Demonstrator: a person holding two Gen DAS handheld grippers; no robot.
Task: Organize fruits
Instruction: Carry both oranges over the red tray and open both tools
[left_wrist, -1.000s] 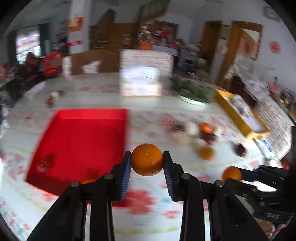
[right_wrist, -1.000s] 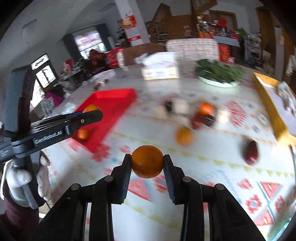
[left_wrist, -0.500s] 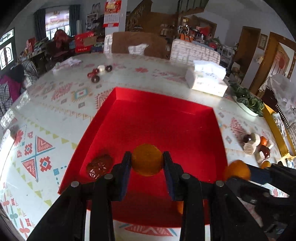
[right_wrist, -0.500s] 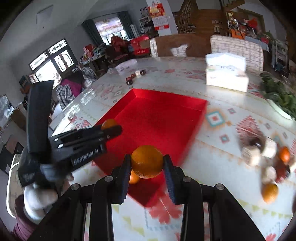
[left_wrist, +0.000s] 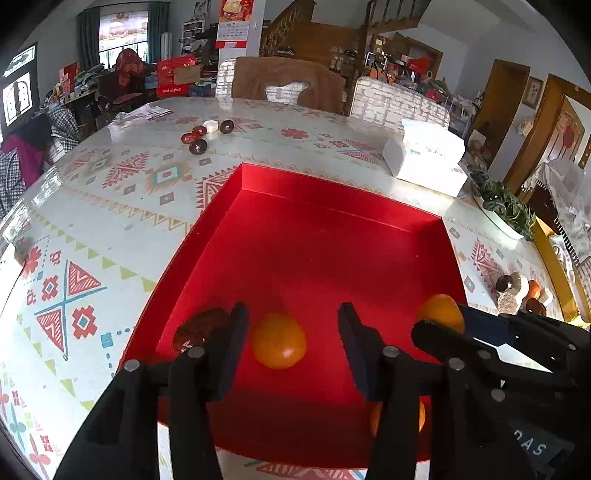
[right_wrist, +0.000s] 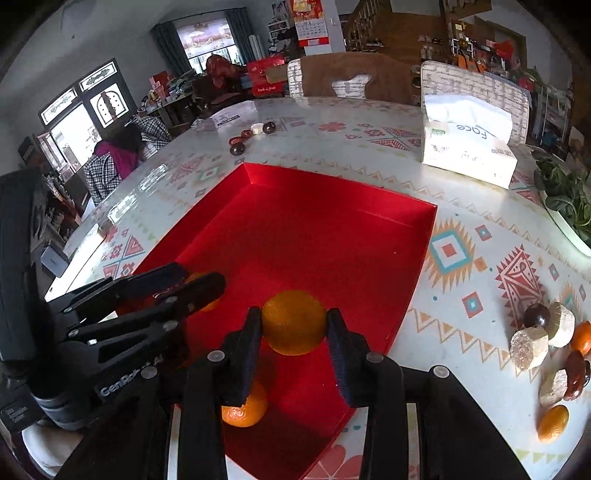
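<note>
The left gripper (left_wrist: 291, 347) has just spread open, dropping its orange (left_wrist: 279, 345) low-centre into the tray (left_wrist: 332, 236), while the right gripper (right_wrist: 293, 332) stays clamped on another orange (right_wrist: 293, 322), next to drop.

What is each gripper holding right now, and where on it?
Left gripper: nothing, jaws open around an orange in the tray. Right gripper grips another orange by its opposite sides.
</note>
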